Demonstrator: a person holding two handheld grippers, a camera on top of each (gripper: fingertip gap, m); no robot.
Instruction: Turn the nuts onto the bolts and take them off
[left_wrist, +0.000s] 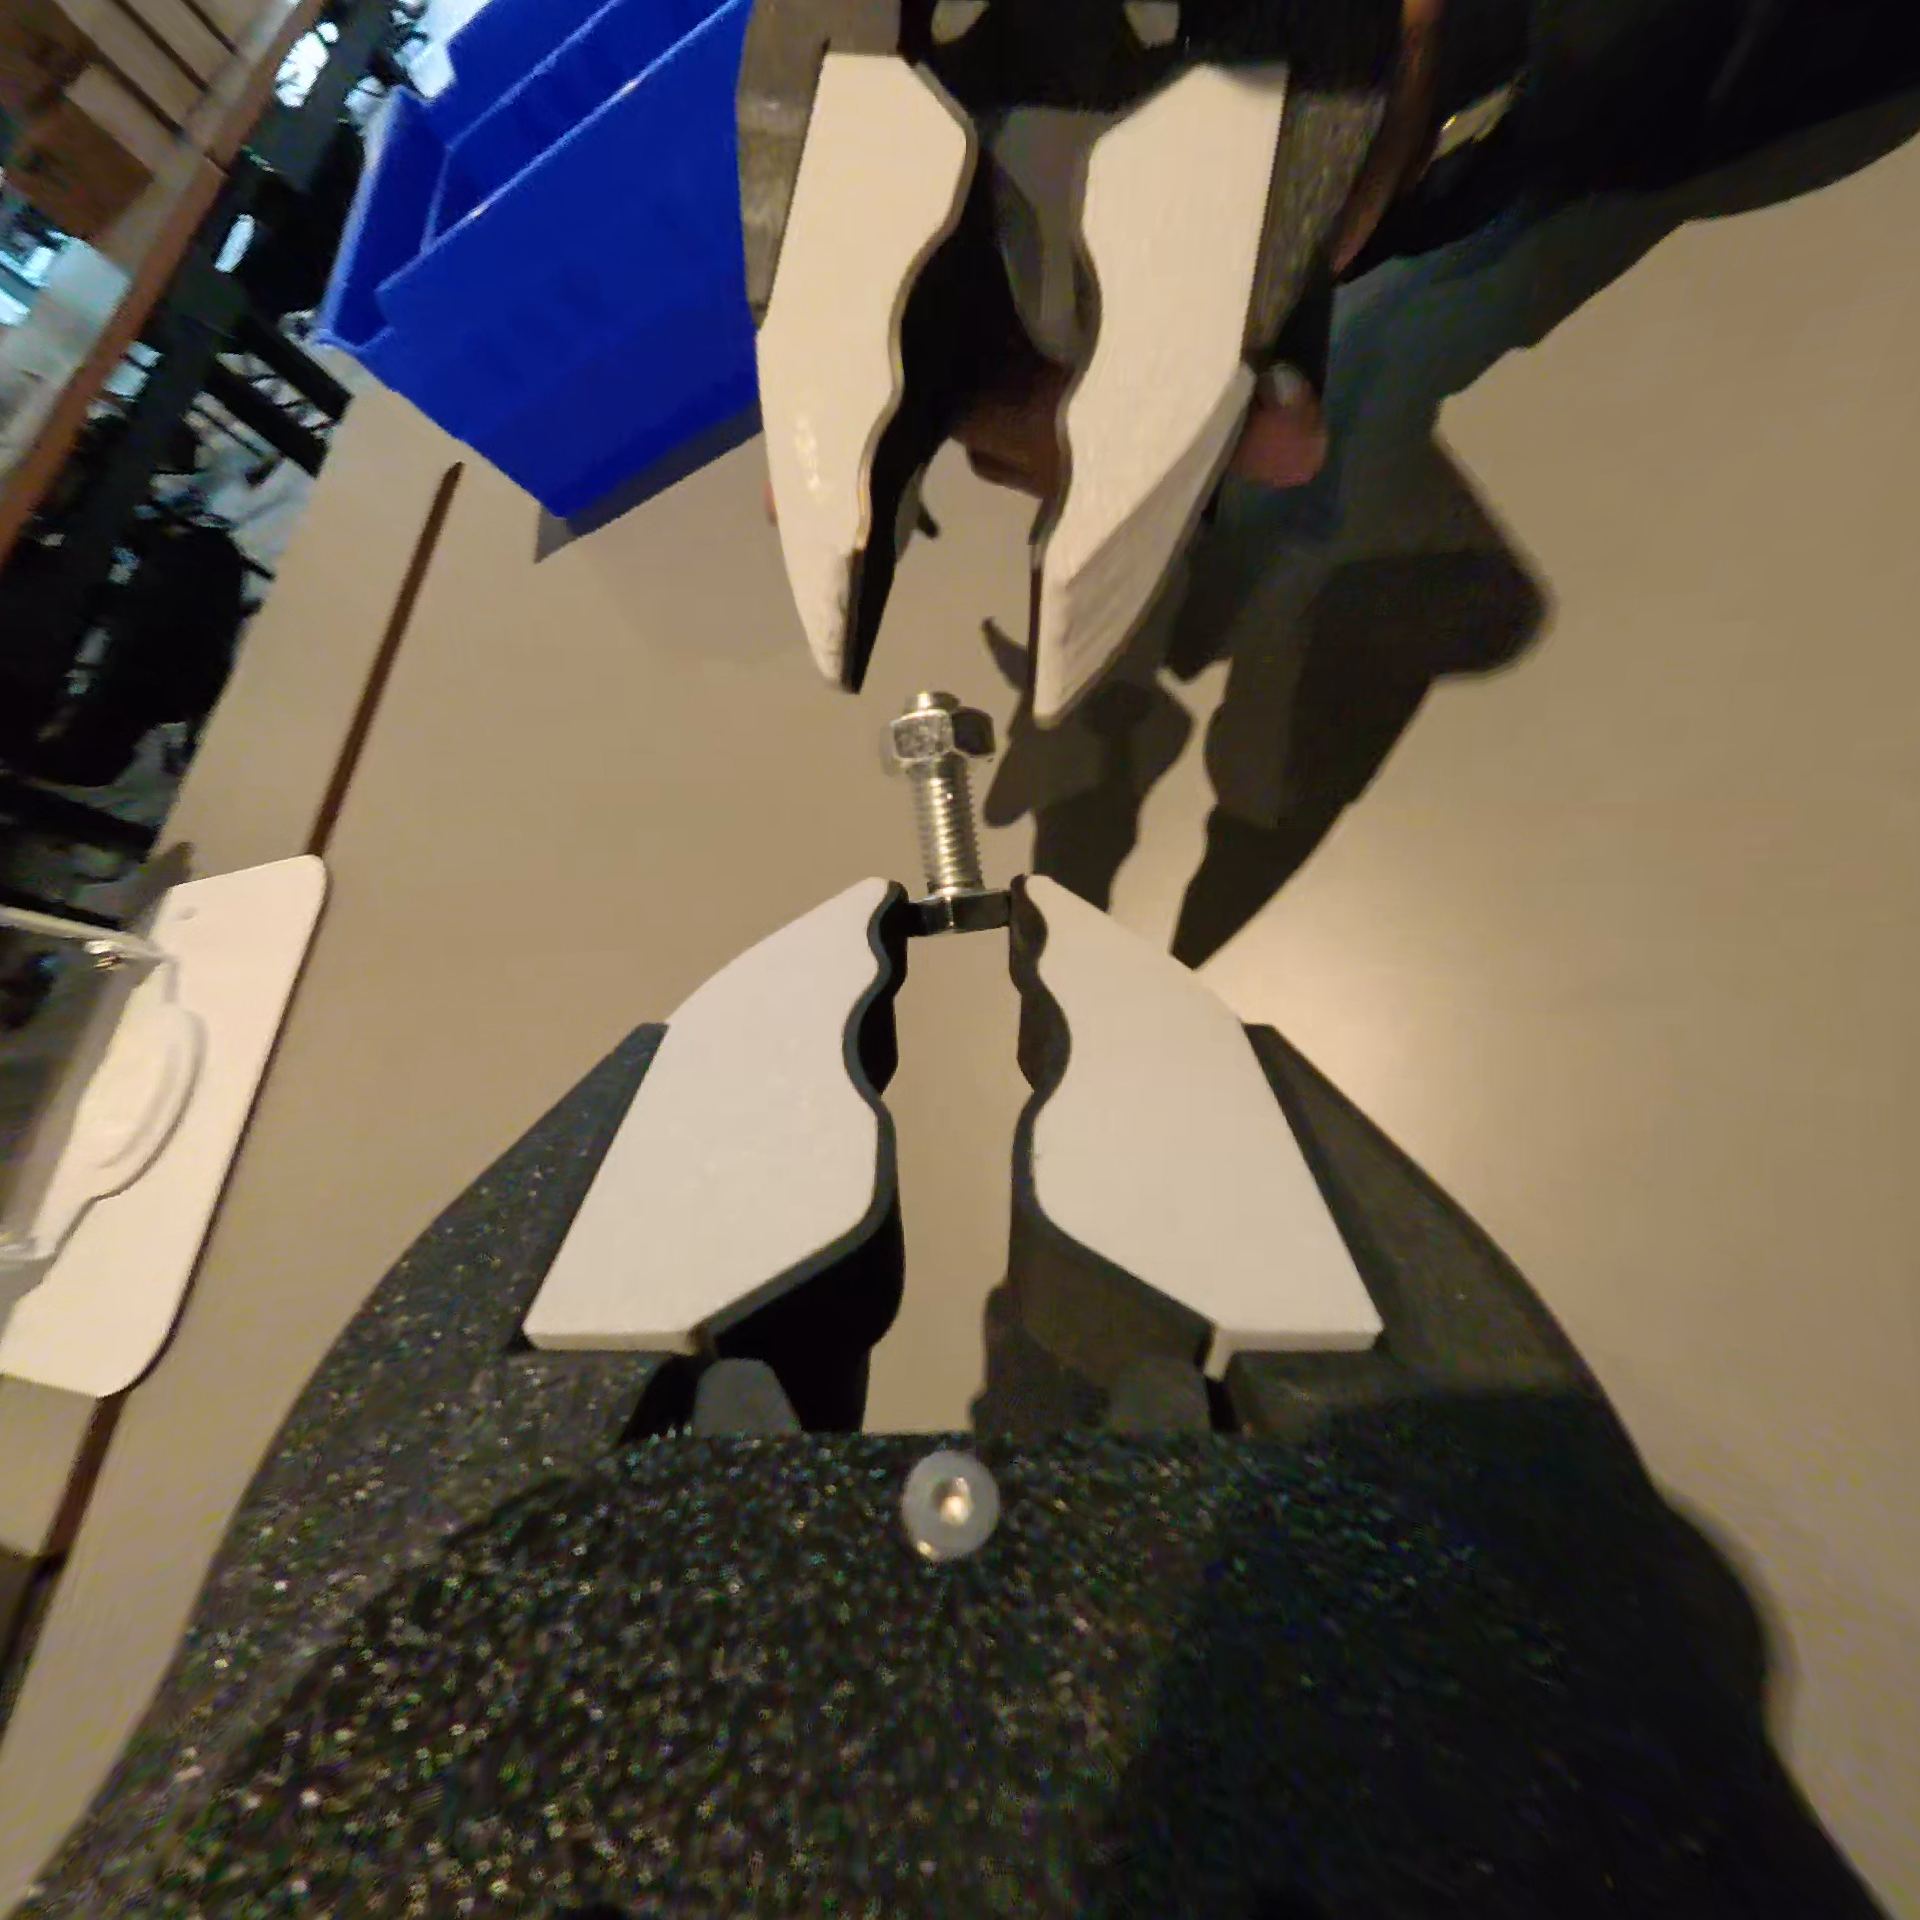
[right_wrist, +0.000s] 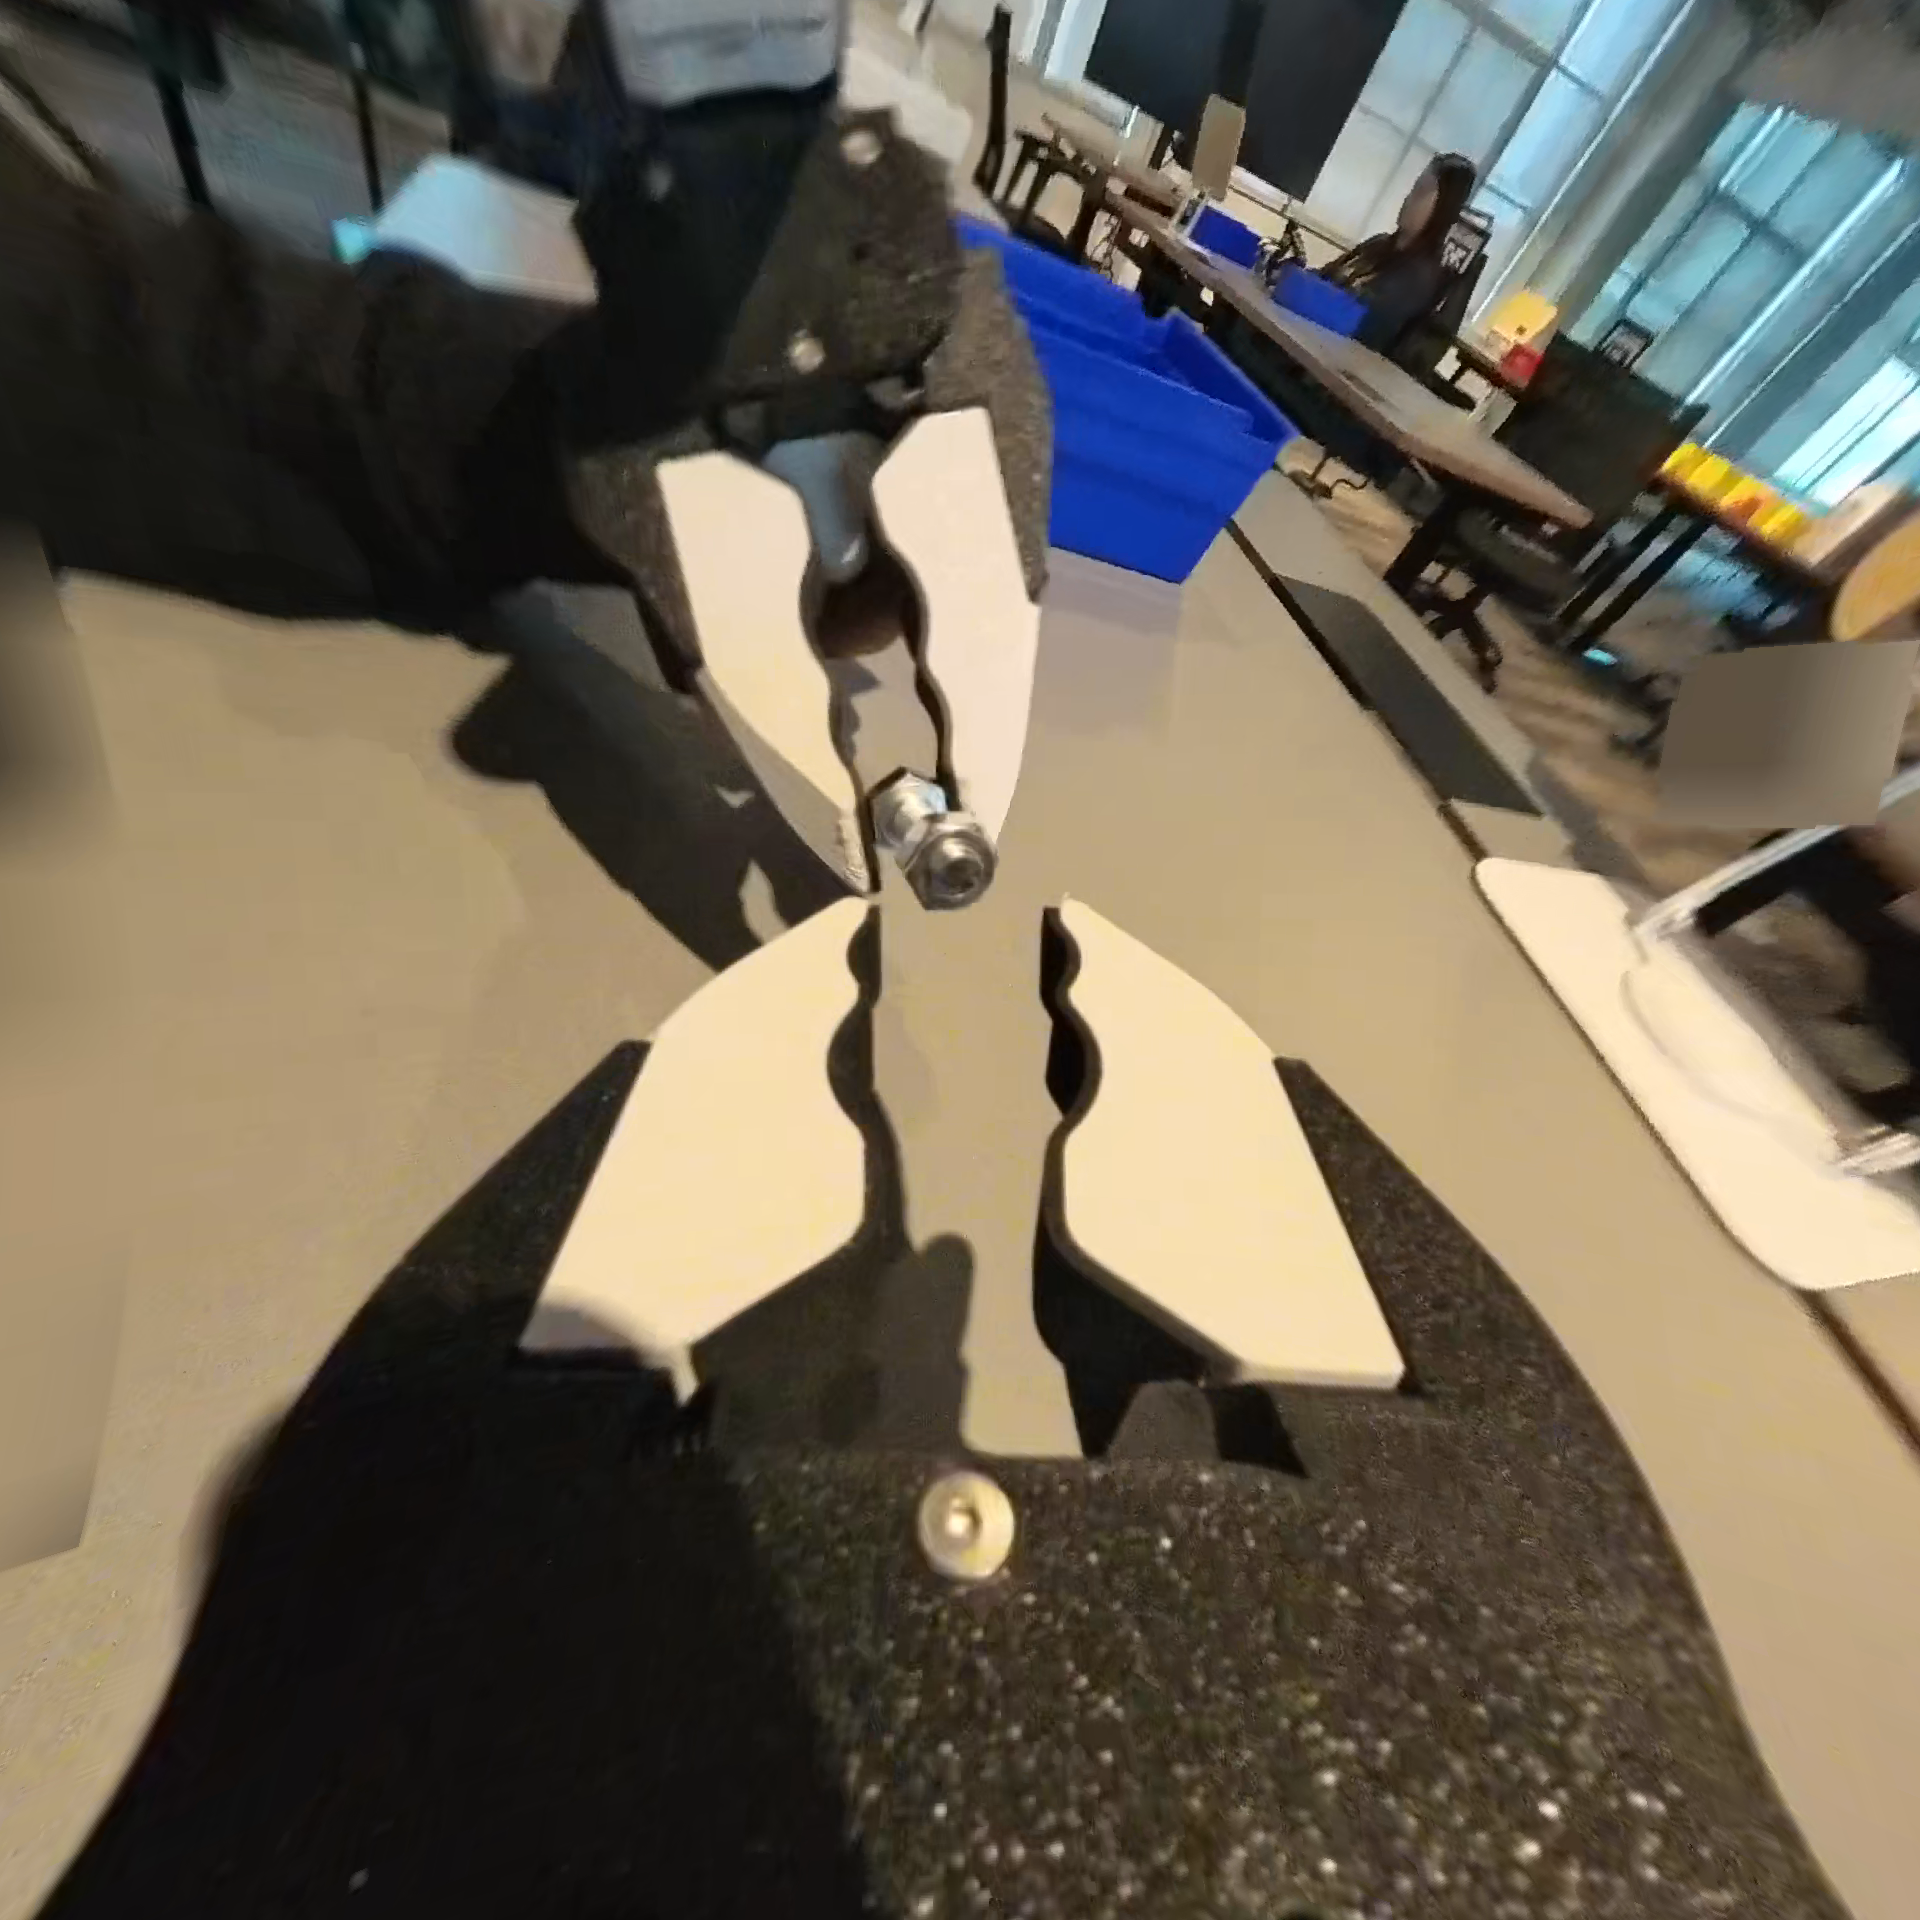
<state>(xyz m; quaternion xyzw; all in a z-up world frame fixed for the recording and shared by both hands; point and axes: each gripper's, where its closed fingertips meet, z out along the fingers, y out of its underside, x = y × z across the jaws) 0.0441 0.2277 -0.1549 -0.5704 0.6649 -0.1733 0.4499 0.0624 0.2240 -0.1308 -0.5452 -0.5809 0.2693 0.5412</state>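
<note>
Left gripper (left_wrist: 958, 902) pinches the bolt (left_wrist: 945, 831) by its head, right at the fingertips, threaded shank pointing away toward the other tool. The nut (left_wrist: 938, 740) sits near the shank's far end, up above the grey table (left_wrist: 582, 790). Right gripper (right_wrist: 961, 914) faces it, fingers spread, empty, tips just short of the nut and not touching. Behind: blue bins (left_wrist: 561, 312) and, off to the side, a white card (left_wrist: 166, 1122).

— Any writing you can make out?
— None. The yellow sign (right_wrist: 1523, 315) far back (by the windows) is too blurred, the white card (left_wrist: 156, 1122) looks blank.
</note>
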